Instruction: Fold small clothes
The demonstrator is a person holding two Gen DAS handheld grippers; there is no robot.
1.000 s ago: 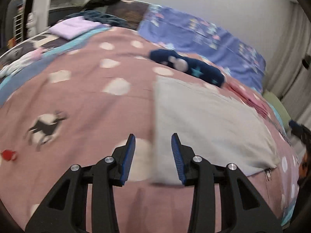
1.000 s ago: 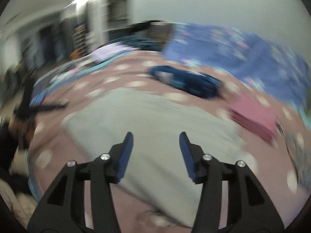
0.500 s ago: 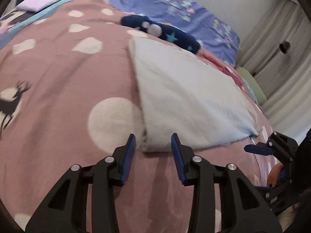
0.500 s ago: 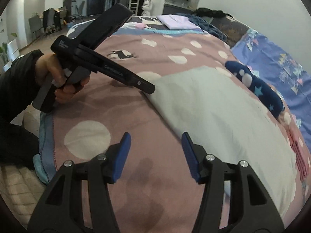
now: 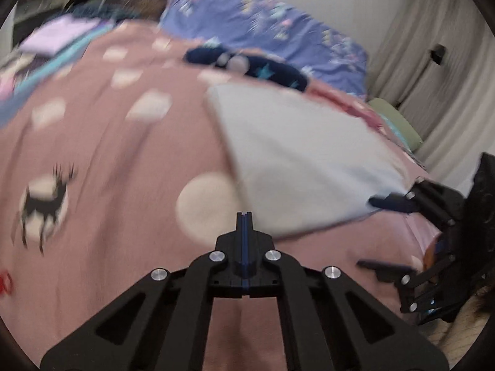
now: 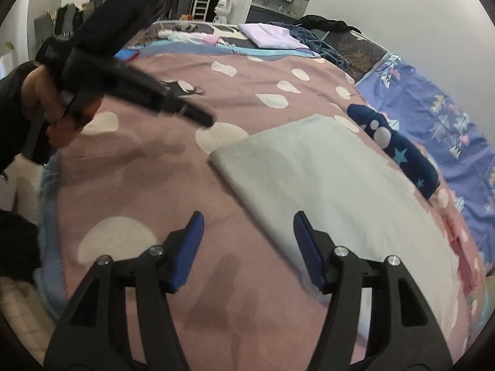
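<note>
Left gripper (image 5: 244, 216): jaws fully closed, pads pressed flat together. Its tip sits at the near left corner of the grey cloth (image 5: 303, 160); motion blur in the left wrist view hides whether any fabric is pinched. From the right wrist view the same tool's tip (image 6: 204, 120) appears just short of the cloth's far corner, over a white dot of the blanket, so a grip cannot be confirmed.

Right gripper (image 6: 246, 244): jaws apart and opening. The cloth's near edge runs under the right-hand finger (image 6: 309, 247); between the pads lies mostly bare blanket, nothing pressed. In the left wrist view this gripper enters at 3 o'clock, one finger (image 5: 393, 202) touching or just over the cloth's right corner.

Grey cloth: flat, folded to a rectangle, lying on the pink blanket (image 6: 154, 179); in the right wrist view it runs from centre towards 4 o'clock.

Navy garment (image 6: 399, 148) with stars and dots: beyond the cloth, at 2 o'clock. Pink folded item (image 6: 461, 247): at the cloth's right side, 4 o'clock. Lilac folded item (image 6: 272, 35): far end of the bed, 12 o'clock.

A hand (image 6: 52, 108) in a black sleeve holds the left tool at 9 o'clock
</note>
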